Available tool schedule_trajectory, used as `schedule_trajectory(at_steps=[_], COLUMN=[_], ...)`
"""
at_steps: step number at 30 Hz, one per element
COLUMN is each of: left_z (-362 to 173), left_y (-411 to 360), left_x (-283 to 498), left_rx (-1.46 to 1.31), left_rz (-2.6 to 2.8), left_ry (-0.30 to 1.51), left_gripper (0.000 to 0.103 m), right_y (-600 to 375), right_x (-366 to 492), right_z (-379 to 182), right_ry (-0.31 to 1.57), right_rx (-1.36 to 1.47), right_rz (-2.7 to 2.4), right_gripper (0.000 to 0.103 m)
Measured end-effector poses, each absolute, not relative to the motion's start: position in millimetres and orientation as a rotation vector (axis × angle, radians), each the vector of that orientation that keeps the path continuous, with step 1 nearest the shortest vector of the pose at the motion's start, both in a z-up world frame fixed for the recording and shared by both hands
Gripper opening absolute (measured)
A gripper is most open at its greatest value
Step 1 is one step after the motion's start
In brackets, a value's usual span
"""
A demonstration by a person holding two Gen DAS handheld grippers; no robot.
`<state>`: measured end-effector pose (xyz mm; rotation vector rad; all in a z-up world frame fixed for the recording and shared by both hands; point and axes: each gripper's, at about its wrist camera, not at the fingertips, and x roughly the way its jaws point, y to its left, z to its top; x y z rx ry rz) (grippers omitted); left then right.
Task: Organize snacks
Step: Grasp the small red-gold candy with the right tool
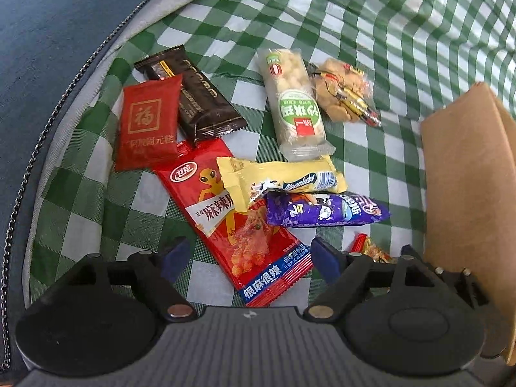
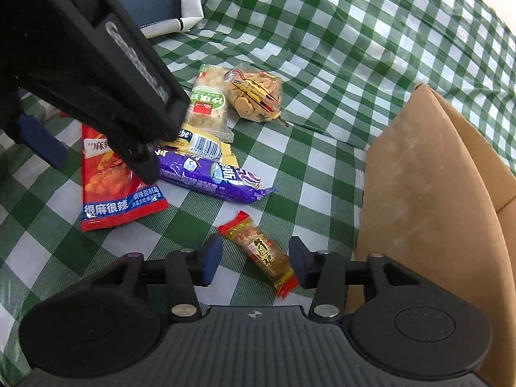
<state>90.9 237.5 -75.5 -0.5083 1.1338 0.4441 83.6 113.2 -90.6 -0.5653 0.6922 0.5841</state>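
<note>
My left gripper [image 1: 251,258] is open, its blue pads on either side of the lower end of a long red spicy-snack packet [image 1: 238,225] without pressing it. On that packet lie a yellow candy roll [image 1: 283,177] and a purple packet [image 1: 325,213]. My right gripper [image 2: 254,264] is open around a small amber bar with red ends [image 2: 261,248] lying on the checked cloth. The bar's near end is close to the right pad, and the left pad stands apart. The left tool's black housing [image 2: 96,64] fills the upper left of the right wrist view.
A red square packet [image 1: 148,125], a dark brown bar [image 1: 200,100], a green-labelled puffed-rice bar [image 1: 293,103] and a clear bag of cookies [image 1: 345,93] lie farther off. A brown cardboard box [image 2: 435,193] stands at the right. Blue upholstery [image 1: 48,64] borders the cloth at the left.
</note>
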Motion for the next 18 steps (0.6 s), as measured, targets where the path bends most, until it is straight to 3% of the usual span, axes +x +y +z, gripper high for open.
schedule_trajectory(at_steps=[3, 5, 7, 8, 10, 13, 18], left_z=[-80.5, -82.8, -83.4, -83.9, -84.9, -84.2, -77.6], left_y=[236.6, 235.0, 231.8, 231.1, 230.9, 233.8, 254.0], left_x=[95.0, 97.3, 99.9, 100.5, 100.2, 97.0, 80.4], left_rx=[-0.487, -0.463, -0.423, -0.41, -0.387, -0.356, -0.376], left_rz=[0.453, 0.453, 0.449, 0.446, 0.442, 0.441, 0.414], left_ry=[1.158, 1.166, 1.169, 1.172, 1.179, 1.179, 1.157], left_gripper=[0.086, 0.086, 0.086, 0.085, 0.084, 0.073, 0.036], right_y=[111.6, 108.4, 105.9, 106.0, 107.2, 104.3, 95.9], right_x=[90.3, 94.8, 97.3, 99.8, 98.0, 95.3, 91.3], right_z=[-91.1, -90.2, -89.3, -89.3, -89.5, -87.6, -84.3], right_ry=[0.721, 0.746, 0.774, 0.79, 0.787, 0.798, 0.844], right_rx=[-0.535, -0.503, -0.462, -0.444, -0.446, -0.413, -0.339], right_rz=[0.588, 0.595, 0.639, 0.662, 0.672, 0.702, 0.71], right_gripper=[0.056, 0.053, 0.04, 0.02, 0.019, 0.017, 0.017])
